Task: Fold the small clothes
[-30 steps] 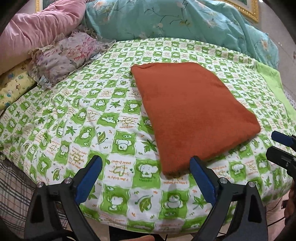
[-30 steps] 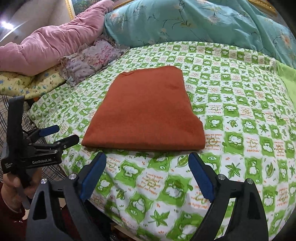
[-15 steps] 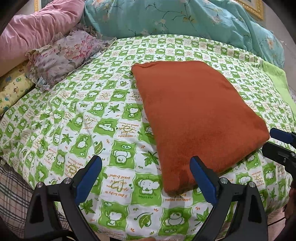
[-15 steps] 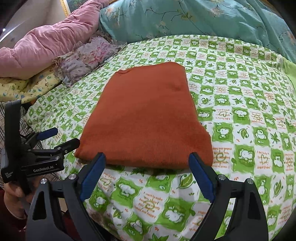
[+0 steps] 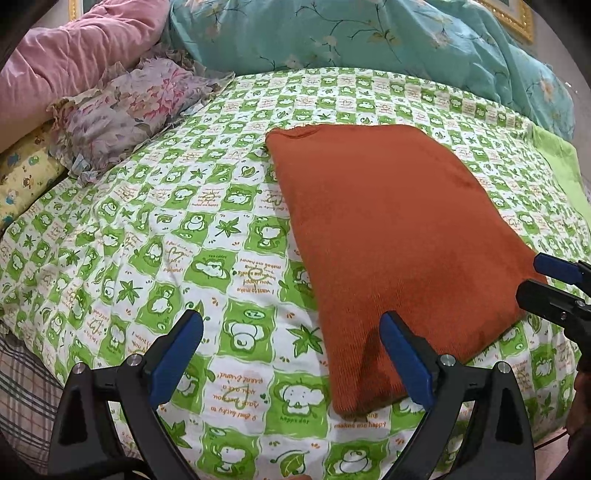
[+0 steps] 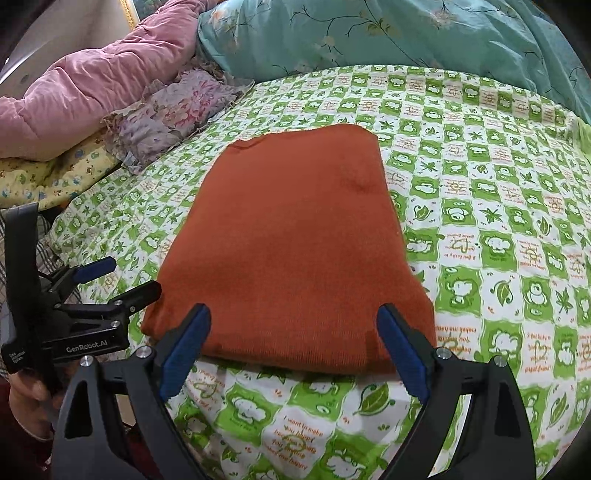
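Note:
A rust-orange folded garment lies flat on the green-and-white patterned bed sheet. My left gripper is open at the garment's near left corner, its right finger over the cloth edge, nothing held. In the right wrist view the same garment fills the centre, and my right gripper is open, straddling its near edge without holding it. The left gripper shows at the garment's left corner, held by a hand. The right gripper shows at the right edge of the left wrist view.
A teal floral quilt and a pink quilt are piled at the head of the bed. A frilly floral pillow and a yellow printed pillow lie at the left. A plain green cloth borders the sheet's right side.
Both grippers have moved forward toward the garment, which now looks larger. Their fingers now reach its near edge and stay open.

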